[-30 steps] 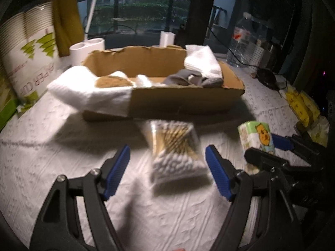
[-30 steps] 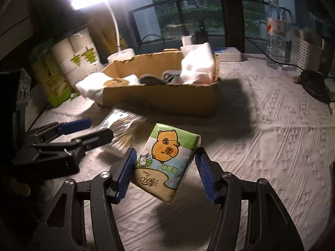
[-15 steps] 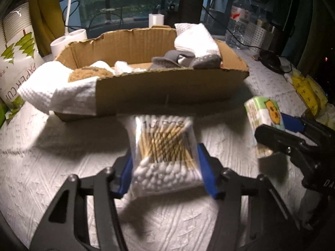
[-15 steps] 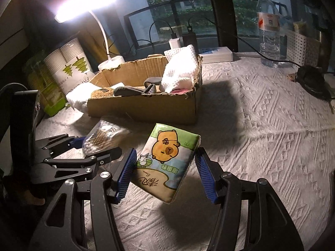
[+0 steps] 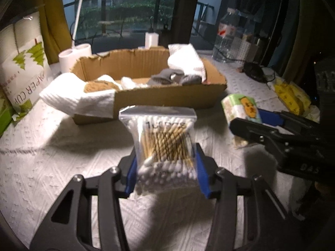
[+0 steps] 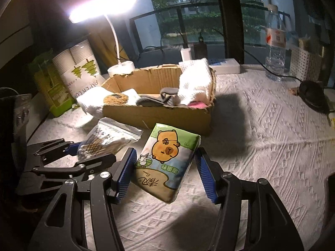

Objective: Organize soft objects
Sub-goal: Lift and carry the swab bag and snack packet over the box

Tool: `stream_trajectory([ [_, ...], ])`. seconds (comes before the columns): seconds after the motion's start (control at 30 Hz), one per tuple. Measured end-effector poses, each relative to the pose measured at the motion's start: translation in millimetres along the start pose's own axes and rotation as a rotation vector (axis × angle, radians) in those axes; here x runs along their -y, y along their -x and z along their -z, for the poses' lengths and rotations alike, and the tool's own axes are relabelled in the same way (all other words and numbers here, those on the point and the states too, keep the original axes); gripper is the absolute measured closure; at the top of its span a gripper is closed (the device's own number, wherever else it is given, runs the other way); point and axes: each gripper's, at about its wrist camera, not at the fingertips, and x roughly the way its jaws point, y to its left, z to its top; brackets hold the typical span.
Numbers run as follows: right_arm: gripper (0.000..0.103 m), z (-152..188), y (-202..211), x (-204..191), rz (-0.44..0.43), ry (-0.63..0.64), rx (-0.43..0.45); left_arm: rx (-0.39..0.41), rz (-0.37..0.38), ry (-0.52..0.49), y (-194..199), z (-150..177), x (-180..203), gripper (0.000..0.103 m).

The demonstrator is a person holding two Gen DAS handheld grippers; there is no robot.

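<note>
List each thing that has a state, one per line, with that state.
Left gripper: jaws just closed, shut on the cotton swab bag.
Cotton swab bag: zip sealed, held upright.
Right gripper: shut on the tissue pack.
Tissue pack: held tilted.
Cardboard box: open-topped, holding cloths.
Desk lamp: on.

White-clothed table (image 6: 261, 129) bears cardboard box (image 6: 159, 115), bottle (image 6: 275, 44).

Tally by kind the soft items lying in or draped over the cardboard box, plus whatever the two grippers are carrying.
White towels, draped over the box rim: 2
Grey socks, seemingly a pair: 2
Brown round pad: 1
Pink item, barely showing: 1
Clear zip bag of cotton swabs, in left gripper: 1
Capybara-print tissue pack, in right gripper: 1
Total: 8
</note>
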Motion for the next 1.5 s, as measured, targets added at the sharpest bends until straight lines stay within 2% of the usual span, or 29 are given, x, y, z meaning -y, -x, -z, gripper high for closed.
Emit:
stream_trajectory([
  [0.33,0.042,-18,8,-22,0.002,0.042,0.034,0.068,0.006,0.008,30,-12,-16,0.054],
  [0.7,0.042,-39,13,-30,0.006,0.068,0.077,0.136,-0.006,0.003,48,-36,-26,0.054],
  [1.23,0.042,-74,3,-24,-0.011,0.071,0.124,0.194,-0.016,0.002,49,-75,-34,0.054],
  [1.5,0.042,-89,-10,-15,-0.040,0.050,0.139,0.186,-0.005,0.010,33,-92,-39,0.054],
])
